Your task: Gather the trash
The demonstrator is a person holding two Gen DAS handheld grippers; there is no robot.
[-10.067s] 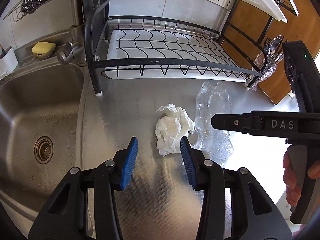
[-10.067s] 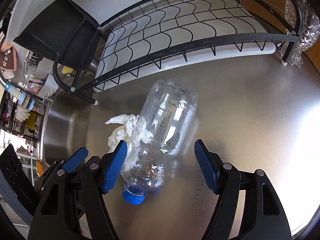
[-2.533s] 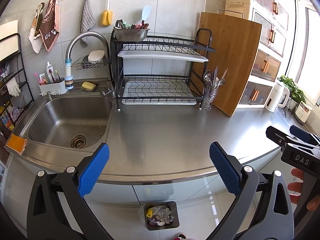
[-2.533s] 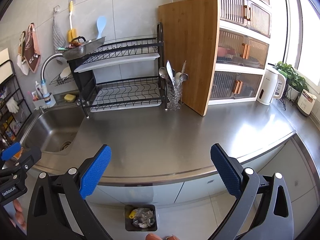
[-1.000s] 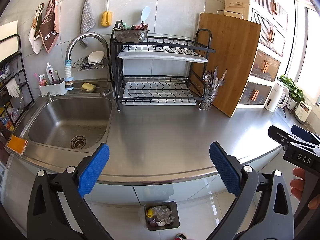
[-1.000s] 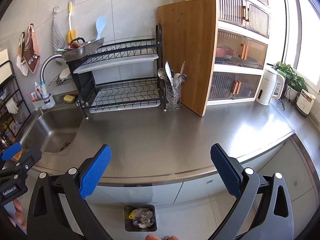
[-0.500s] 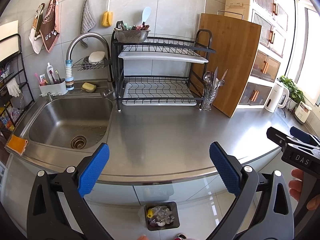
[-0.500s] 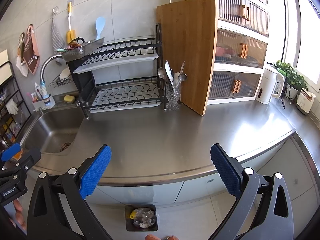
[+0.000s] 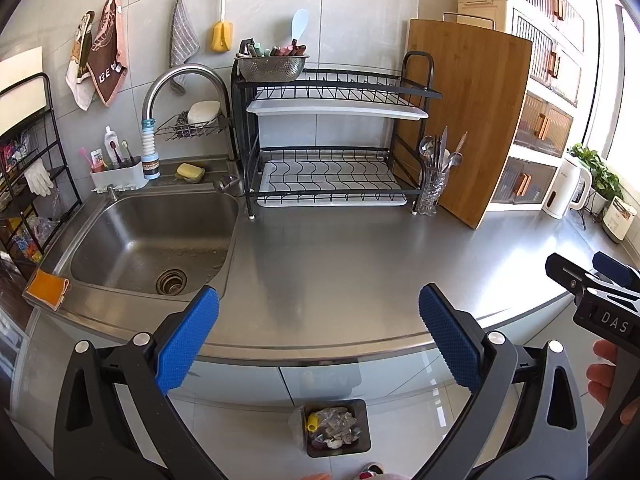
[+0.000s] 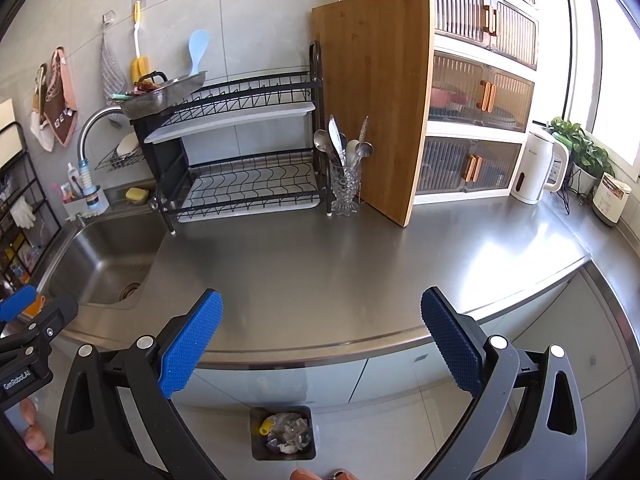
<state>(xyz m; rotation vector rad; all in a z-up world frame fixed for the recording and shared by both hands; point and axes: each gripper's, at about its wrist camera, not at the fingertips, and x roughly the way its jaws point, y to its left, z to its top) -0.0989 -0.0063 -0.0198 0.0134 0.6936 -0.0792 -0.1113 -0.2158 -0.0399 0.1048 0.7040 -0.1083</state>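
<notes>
A dark square trash bin (image 9: 334,427) stands on the floor under the counter edge, holding crumpled clear plastic, scraps and a yellow cap; the right wrist view shows the same bin (image 10: 283,433). My left gripper (image 9: 318,326) hangs open in front of the steel counter (image 9: 340,264), nothing between its blue pads. My right gripper (image 10: 322,328) is open too and holds nothing. Each gripper shows at the edge of the other's view: the right gripper (image 9: 592,276) and the left gripper (image 10: 28,312). No bottle or tissue lies on the counter.
A sink (image 9: 152,236) sits at the left with a faucet (image 9: 180,80). Behind stand a black dish rack (image 9: 328,148), a glass cutlery holder (image 9: 434,188), a leaning wooden board (image 9: 472,120), a kettle (image 9: 566,188) and drawer cabinets (image 10: 476,100). A person's hand (image 9: 604,380) grips the right handle.
Ten seconds ago both grippers were close over a tissue and a clear bottle on the counter. Now both are pulled back, open and empty; over the last second almost nothing moves.
</notes>
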